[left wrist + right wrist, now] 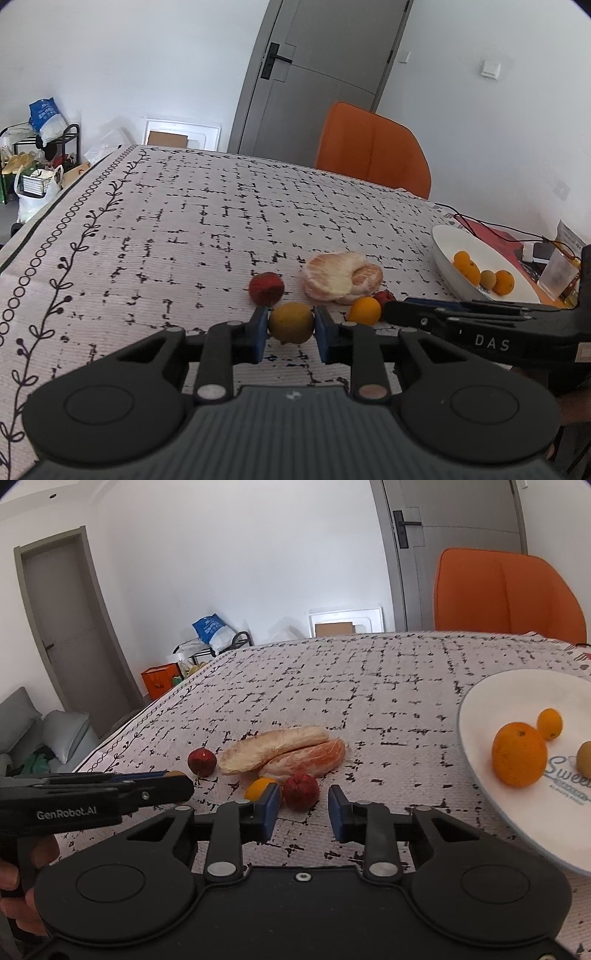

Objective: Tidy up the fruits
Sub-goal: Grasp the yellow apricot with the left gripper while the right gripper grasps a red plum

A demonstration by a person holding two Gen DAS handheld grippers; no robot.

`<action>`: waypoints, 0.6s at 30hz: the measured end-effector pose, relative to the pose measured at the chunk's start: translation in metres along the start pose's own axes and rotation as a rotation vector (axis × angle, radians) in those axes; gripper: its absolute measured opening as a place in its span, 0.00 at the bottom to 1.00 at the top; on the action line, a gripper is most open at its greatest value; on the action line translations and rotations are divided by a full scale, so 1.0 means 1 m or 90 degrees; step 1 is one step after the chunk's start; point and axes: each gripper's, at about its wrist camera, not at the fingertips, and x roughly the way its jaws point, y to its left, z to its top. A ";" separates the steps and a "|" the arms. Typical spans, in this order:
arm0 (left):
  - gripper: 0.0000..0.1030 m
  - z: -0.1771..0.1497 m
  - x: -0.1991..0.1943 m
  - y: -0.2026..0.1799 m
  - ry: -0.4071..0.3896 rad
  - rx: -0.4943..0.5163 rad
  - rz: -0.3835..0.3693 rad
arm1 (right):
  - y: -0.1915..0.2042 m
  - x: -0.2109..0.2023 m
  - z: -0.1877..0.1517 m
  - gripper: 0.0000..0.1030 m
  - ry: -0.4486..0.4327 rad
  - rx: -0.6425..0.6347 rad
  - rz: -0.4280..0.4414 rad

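Note:
In the left wrist view my left gripper (290, 316) is shut on a yellow-green round fruit (291, 326) resting on the patterned tablecloth. A red fruit (266, 288), peeled citrus pieces (341, 277) and a small orange (364, 311) lie just beyond it. In the right wrist view my right gripper (303, 794) stands open around another red fruit (301, 793), which sits close to the left pad with a gap on the right. The white plate (517, 694) at the right holds a large orange (519, 754) and smaller fruits.
An orange chair (373, 151) stands behind the table's far edge. A clear cup (556, 275), a red book (495, 236) and thin cables lie past the plate (447, 251). The table's left edge drops toward bags on the floor.

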 end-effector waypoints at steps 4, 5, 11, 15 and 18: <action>0.25 -0.001 -0.001 0.002 -0.001 -0.004 0.003 | -0.002 0.004 -0.001 0.18 0.008 0.000 0.015; 0.25 -0.001 -0.001 0.002 0.000 -0.005 0.004 | -0.001 0.004 -0.001 0.16 0.008 0.001 0.018; 0.25 0.003 -0.007 -0.003 -0.010 0.003 0.010 | -0.004 -0.009 -0.001 0.16 -0.014 0.010 0.015; 0.25 0.004 -0.010 -0.011 -0.021 0.009 0.008 | -0.005 -0.021 -0.003 0.15 -0.025 0.011 0.012; 0.25 0.003 -0.009 -0.018 -0.022 0.018 0.003 | -0.008 -0.028 -0.003 0.15 -0.033 0.014 0.007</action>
